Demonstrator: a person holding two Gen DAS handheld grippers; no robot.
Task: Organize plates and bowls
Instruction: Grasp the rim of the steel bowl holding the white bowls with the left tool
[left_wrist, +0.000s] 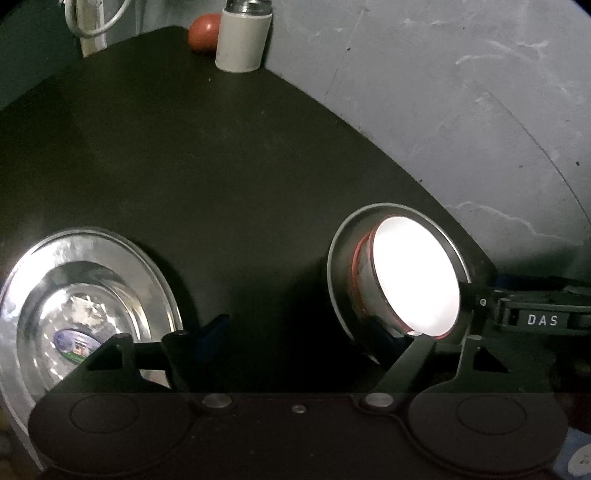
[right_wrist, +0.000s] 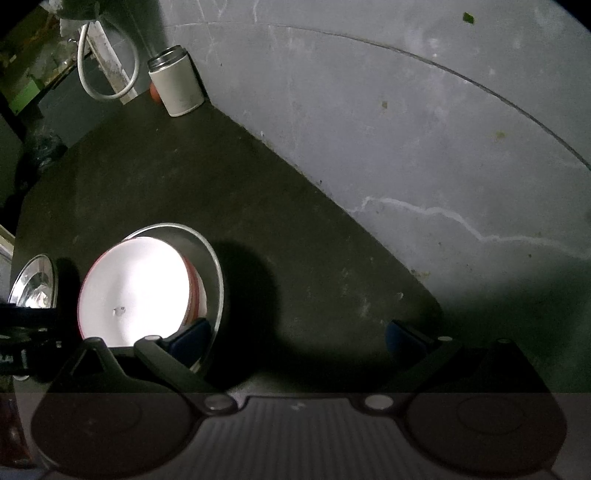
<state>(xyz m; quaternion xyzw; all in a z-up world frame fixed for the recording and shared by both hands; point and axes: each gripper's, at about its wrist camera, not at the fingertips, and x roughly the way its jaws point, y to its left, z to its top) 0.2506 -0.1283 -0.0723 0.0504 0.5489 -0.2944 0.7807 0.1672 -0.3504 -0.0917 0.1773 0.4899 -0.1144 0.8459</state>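
Note:
On the dark table, a white bowl with a red outside (left_wrist: 413, 273) sits tilted in a steel plate (left_wrist: 338, 258). Further left a steel bowl (left_wrist: 74, 317) rests in a second steel plate (left_wrist: 155, 266). My left gripper (left_wrist: 295, 334) is open between the two sets, its right finger just in front of the white bowl. In the right wrist view the white bowl (right_wrist: 136, 288) and its plate (right_wrist: 218, 280) lie at the lower left. My right gripper (right_wrist: 297, 338) is open and holds nothing; its left fingertip (right_wrist: 192, 338) overlaps the plate's near rim. The steel bowl (right_wrist: 35, 284) shows at the left edge.
A white canister with a metal lid (left_wrist: 242, 37) and a red round fruit (left_wrist: 203, 33) stand at the table's far corner, next to a white cable (right_wrist: 107, 62). A grey concrete surface (right_wrist: 406, 129) borders the table's right edge. The right gripper's body (left_wrist: 535, 317) reaches in beside the white bowl.

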